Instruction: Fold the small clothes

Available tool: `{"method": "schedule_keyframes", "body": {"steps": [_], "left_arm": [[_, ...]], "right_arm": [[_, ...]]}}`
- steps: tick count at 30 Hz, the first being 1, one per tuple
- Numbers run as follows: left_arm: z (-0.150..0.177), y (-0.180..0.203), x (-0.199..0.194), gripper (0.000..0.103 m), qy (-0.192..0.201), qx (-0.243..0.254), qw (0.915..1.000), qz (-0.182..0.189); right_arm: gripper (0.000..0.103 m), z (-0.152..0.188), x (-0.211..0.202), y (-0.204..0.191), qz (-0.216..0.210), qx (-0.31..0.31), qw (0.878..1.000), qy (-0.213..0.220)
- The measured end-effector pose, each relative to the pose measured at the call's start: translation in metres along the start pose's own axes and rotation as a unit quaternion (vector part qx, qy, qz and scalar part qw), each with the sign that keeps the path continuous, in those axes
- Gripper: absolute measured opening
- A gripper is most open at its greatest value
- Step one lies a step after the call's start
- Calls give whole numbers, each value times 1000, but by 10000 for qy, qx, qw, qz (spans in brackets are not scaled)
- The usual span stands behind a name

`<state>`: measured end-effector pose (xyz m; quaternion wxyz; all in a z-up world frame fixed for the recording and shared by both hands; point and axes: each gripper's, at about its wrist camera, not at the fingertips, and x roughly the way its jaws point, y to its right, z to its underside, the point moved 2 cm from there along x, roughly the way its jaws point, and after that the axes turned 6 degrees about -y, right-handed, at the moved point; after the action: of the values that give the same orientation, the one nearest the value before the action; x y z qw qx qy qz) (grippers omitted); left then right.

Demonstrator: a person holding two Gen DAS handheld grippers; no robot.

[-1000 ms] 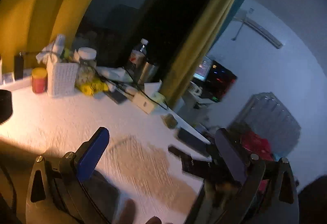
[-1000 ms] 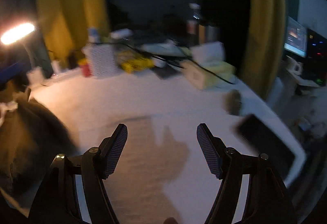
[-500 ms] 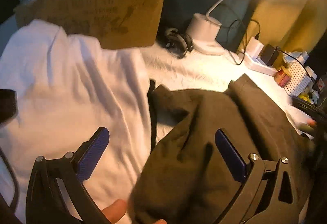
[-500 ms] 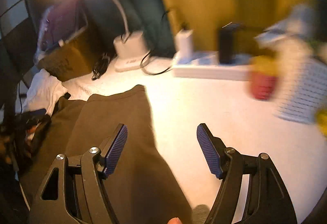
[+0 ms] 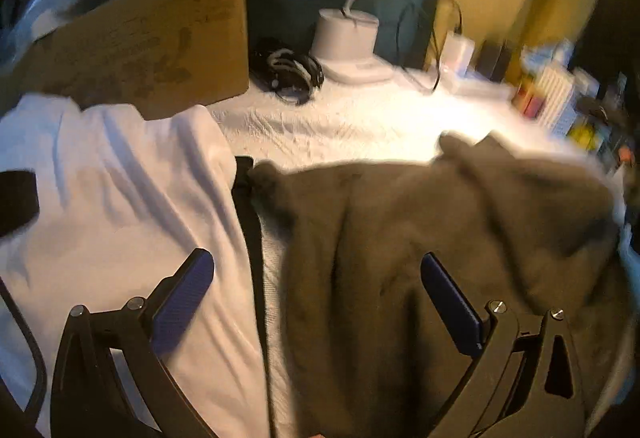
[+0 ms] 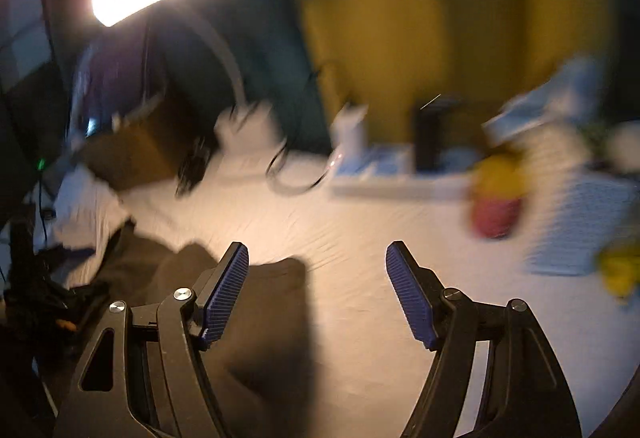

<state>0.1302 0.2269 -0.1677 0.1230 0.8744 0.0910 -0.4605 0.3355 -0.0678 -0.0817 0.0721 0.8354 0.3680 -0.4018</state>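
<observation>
**Onlooker:** Dark garment (image 5: 420,238) lies rumpled on the white-covered table (image 5: 340,122), spread under and ahead of the left gripper (image 5: 316,294), whose jaws stand wide with nothing pinched between them. One blue pad (image 5: 452,306) hangs over the cloth; the other sits above a white garment (image 5: 120,198) just to the outer side of the jaws.

**Second onlooker:** And the right gripper (image 6: 316,294)?

**Onlooker:** Also wide and empty. A corner of the dark cloth (image 6: 256,318) sits beneath its left pad; bare table shows between the jaws and beyond them.

**Second onlooker:** What might spoil the fold?

**Onlooker:** My guess: the cloth is bunched in thick ridges, so a pinch could take two layers, or a ridge rather than an edge, and drag the whole piece instead of turning it. The white garment touches the dark one along a seam, so a low sweep from the left could catch both.

**Second onlooker:** Farther out?

**Onlooker:** A coiled cable (image 5: 292,74), the lamp base (image 5: 348,38) and a cardboard box (image 5: 140,46) sit ahead of the jaws; a red and yellow jar (image 6: 496,198) stands beyond the right pair. The view there is blurred.
</observation>
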Motion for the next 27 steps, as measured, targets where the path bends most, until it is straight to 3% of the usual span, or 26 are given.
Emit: {"method": "schedule_keyframes", "body": {"steps": [1,4,6,8,10,12,13,16,20,24,27], "left_arm": [[-2,-4,-15,102,124,-144,9994,290],[-7,0,-51,102,678,-142,9965,462],[-4,-10,-91,102,1056,-390,9909,740],[2,-24,-125,102,1418,-684,9834,905],[9,-45,-159,102,1844,-1032,9741,802],[25,-75,-198,102,2350,-1513,9575,711],[29,-81,-205,102,2433,-1609,9540,690],[51,-105,-212,102,2417,-1932,9498,470],[70,-117,-199,102,2200,-2167,9500,453],[78,-118,-184,102,1976,-2157,9552,450],[85,-130,-187,102,1989,-2313,9514,412]], "right_arm": [[75,6,-25,10,-118,205,9997,8],[75,23,-65,23,-115,384,9990,171],[76,31,-69,27,-50,396,9990,205],[77,35,-56,23,-231,468,9984,207],[78,35,-31,14,-474,440,9979,13],[78,34,-5,-1,-782,298,9961,-278],[78,34,5,-7,-900,211,9948,-422],[78,31,49,-28,-988,-44,9905,-954],[78,30,92,-39,-1002,-105,9866,-1283],[78,31,114,-50,-767,-285,9877,-1333],[78,28,112,-48,-595,-232,9912,-1163]]}}
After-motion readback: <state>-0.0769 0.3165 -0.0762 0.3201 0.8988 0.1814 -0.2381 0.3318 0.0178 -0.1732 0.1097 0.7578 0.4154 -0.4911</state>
